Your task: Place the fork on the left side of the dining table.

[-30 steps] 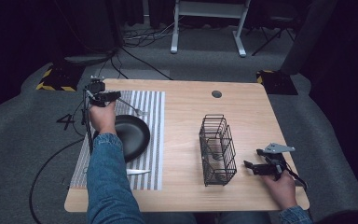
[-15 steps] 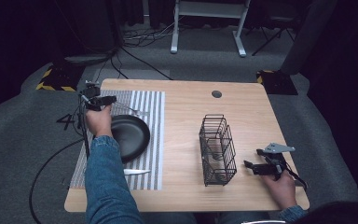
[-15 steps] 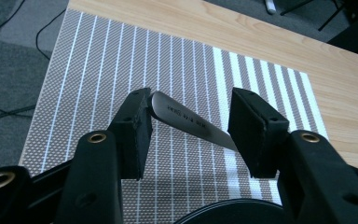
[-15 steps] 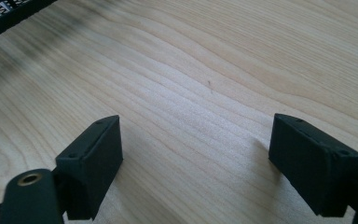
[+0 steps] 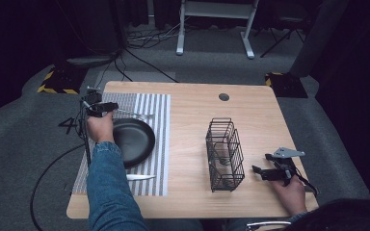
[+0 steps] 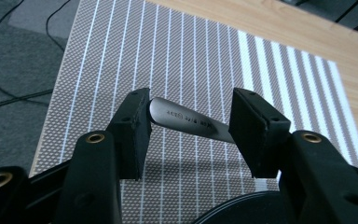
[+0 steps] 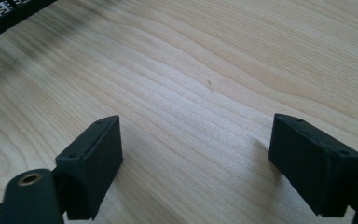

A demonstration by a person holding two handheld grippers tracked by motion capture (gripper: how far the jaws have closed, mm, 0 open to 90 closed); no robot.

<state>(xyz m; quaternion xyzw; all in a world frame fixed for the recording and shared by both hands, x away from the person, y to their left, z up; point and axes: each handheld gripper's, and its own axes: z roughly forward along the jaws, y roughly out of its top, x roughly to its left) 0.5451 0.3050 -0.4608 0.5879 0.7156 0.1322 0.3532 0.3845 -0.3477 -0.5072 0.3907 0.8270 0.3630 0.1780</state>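
The left gripper (image 6: 189, 126) is over the far left part of the striped mat (image 5: 156, 139), with its jaws part open on either side of a metal handle (image 6: 186, 122). We see one end of the handle right at the left jaw pad; a clear gap remains on the other side, so the handle is bracketed, not clamped. In the left gripper view the handle's long axis runs across the jaw gap, from the rounded end at the left pad down and rightward behind the right pad. Stamped lettering on it is too small to read. In the high view we see the same piece as a fork (image 5: 135, 114) lying on the mat just beyond the pan (image 5: 134, 140), long axis along the table's width, head toward the table centre. The pan's dark rim shows at the bottom of the left gripper view.

The left hand (image 5: 99, 127) reaches forward over the mat's left edge, sleeve along the pan's near-left side.

The right gripper (image 5: 263, 170) is low over bare table (image 5: 192, 120) at the near right, jaws wide apart with nothing between them, pointing left toward the wire basket (image 5: 225, 154), which stands just beside it. The right hand (image 5: 289, 192) rests near the front edge.

A knife (image 5: 140, 177) lies on the mat near the pan, long axis along the table's width.
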